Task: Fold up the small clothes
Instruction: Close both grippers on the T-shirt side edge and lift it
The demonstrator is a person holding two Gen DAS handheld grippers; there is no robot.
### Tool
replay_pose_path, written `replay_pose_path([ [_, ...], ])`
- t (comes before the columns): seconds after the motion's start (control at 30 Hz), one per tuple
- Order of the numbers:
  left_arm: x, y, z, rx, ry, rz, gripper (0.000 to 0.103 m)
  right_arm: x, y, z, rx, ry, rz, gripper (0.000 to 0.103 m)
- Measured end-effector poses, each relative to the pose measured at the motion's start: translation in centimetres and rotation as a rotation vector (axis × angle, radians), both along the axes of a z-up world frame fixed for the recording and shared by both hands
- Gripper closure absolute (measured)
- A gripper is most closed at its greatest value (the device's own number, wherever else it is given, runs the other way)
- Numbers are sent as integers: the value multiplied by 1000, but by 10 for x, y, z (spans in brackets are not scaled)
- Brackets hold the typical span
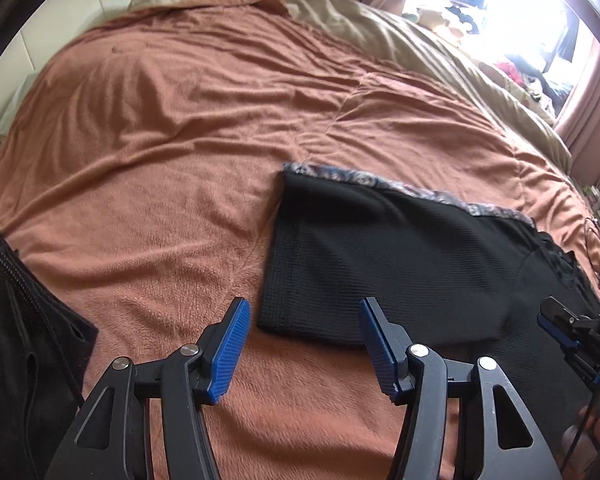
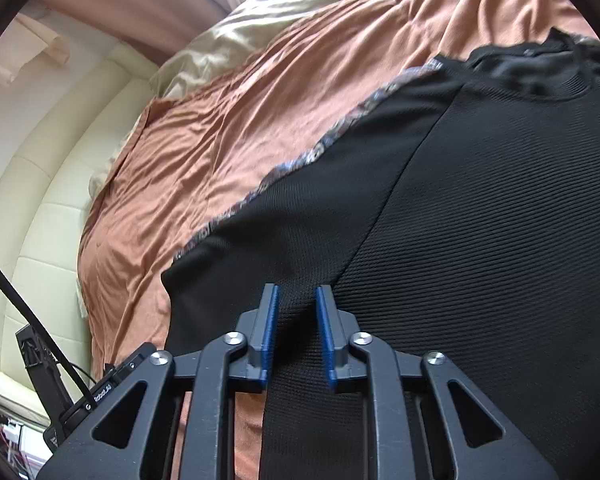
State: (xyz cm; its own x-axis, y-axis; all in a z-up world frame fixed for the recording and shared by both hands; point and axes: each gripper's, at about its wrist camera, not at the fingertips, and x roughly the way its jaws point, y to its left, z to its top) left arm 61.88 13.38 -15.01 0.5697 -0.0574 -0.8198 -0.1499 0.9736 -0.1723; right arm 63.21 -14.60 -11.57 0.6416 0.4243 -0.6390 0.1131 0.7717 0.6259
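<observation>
While black garment [image 1: 388, 264] lies flat on orange blanket [image 1: 160, 152], my left gripper [image 1: 302, 340] hangs over its near edge, fingers spread, nothing between. Right gripper [image 2: 296, 334]: fingers narrow, fabric bunched in gap; can't tell if pads press. Right view alone shows neckline; left alone shows window [image 1: 512, 20]. One garment, two grippers.
</observation>
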Motion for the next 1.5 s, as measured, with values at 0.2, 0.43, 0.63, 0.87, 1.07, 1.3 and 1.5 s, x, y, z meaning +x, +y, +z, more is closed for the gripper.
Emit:
replay_pose_path([
  [0.2, 8, 12, -23, -57, 39, 11, 46, 23, 10, -24, 25, 41, 17, 94],
  [0.43, 18, 11, -37, -97, 45, 14, 80, 28, 16, -31, 16, 60, 26, 95],
  [0.63, 17, 11, -10, -132, -17, -22, 95, 31, 17, -35, 79, 37, 47, 95],
  [0.87, 14, -10, 40, -113, -98, -78, 95, 26, -1, -36, 130, 54, 13, 94],
  [1.07, 21, -44, 78, -97, -162, -146, 96, 5, -29, -15, 73, 3, -52, 76],
  [1.3, 22, -88, 108, -119, -199, -222, 96, -23, -56, -8, 62, 5, -113, 50],
  [1.5, 14, -133, 126, -122, -225, -329, 96, -47, -70, 6, 70, 2, -145, 50],
])
